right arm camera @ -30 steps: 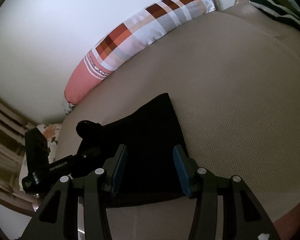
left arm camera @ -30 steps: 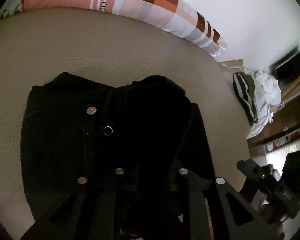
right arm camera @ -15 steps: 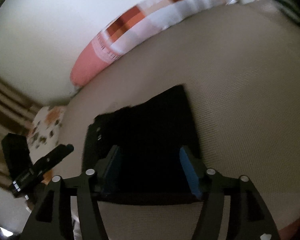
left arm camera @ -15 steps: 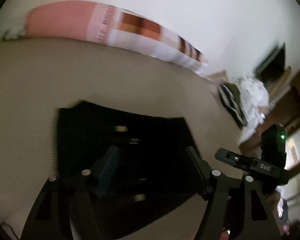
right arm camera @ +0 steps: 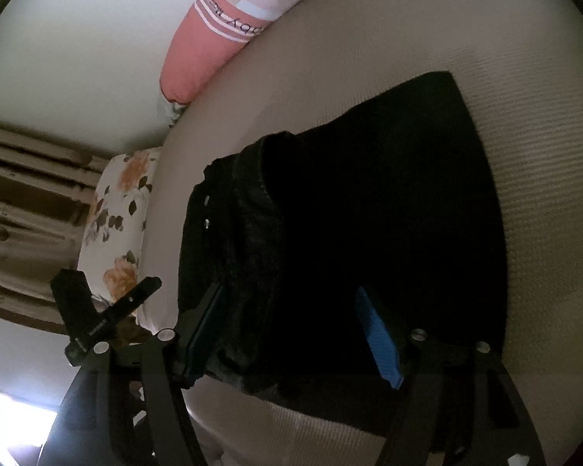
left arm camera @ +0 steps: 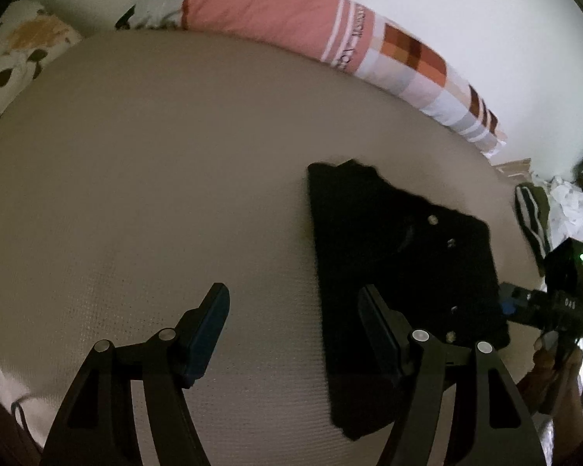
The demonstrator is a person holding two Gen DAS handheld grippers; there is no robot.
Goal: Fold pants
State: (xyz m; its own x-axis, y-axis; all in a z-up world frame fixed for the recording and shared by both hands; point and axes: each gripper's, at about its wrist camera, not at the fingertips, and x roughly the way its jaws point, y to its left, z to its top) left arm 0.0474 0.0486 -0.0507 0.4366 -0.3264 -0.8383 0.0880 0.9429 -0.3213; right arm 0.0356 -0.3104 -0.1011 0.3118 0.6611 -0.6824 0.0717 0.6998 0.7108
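Surface: beige textured bed [left arm camera: 155,178], white wall behind. Floral pillow [left arm camera: 15,50] at far left, then long pink/checked bolster [left arm camera: 330,35] along the wall; its printed writing is too blurred to read. Clothes pile [left arm camera: 552,213] at far right past the bed edge.

Left hand-held gripper [left arm camera: 291,310]: jaws wide, holding nothing, over bare bed just left of the pants. Lots of free bed to its left.

Pants [left arm camera: 404,272]: black, folded into a rectangle, flat on the bed, right of centre, metal studs showing.

Right hand-held gripper [right arm camera: 291,326]: jaws spread, blue pads either side of the pants' [right arm camera: 369,209] near edge, not clamped.
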